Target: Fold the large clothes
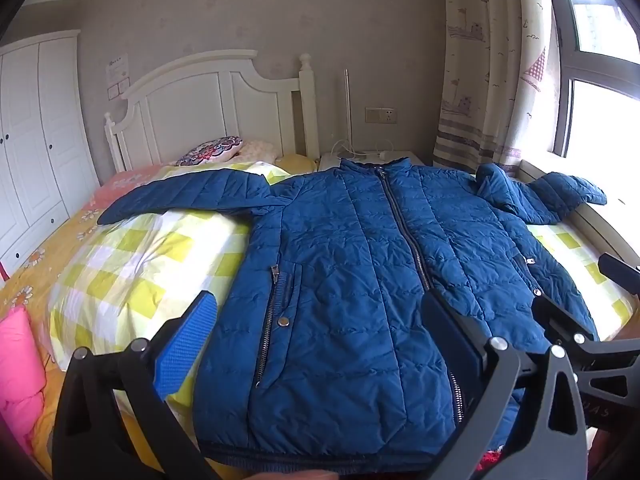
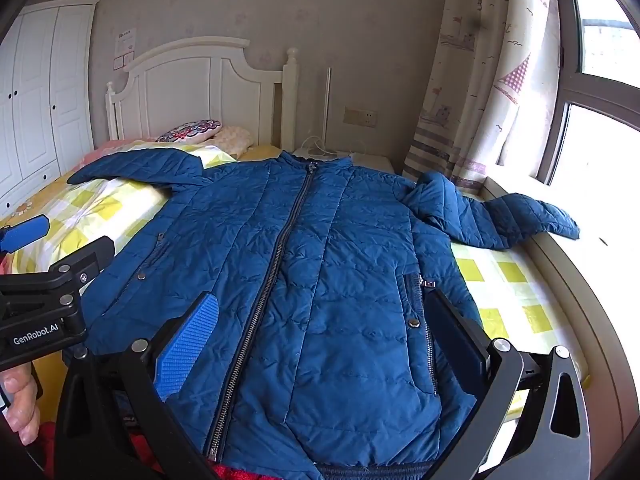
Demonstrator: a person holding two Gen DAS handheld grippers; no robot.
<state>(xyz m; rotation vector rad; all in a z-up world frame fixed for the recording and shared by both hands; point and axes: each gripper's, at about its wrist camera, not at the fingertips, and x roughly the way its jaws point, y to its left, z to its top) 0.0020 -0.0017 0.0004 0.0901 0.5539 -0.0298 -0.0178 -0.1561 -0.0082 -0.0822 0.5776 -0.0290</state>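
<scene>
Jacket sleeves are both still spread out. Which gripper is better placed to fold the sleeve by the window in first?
Right. The right gripper hangs open over the jacket on its window half, nearer that sleeve. The left gripper is open over the other half, beside the far sleeve.

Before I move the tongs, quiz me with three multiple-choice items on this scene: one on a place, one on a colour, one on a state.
1. Where does the jacket lie?
A. on the checked bedcover
B. in the wardrobe
C. on the floor

2. What colour is the jacket?
A. red
B. blue
C. grey

3. How is its front zipper?
A. open to the hem
B. closed up to the collar
C. missing

Answers: 1 A, the yellow checks show on both sides of it; 2 B, it is blue all over; 3 B, the two fronts meet along the whole zipper. Left tongs and right tongs are open, holding nothing.
</scene>
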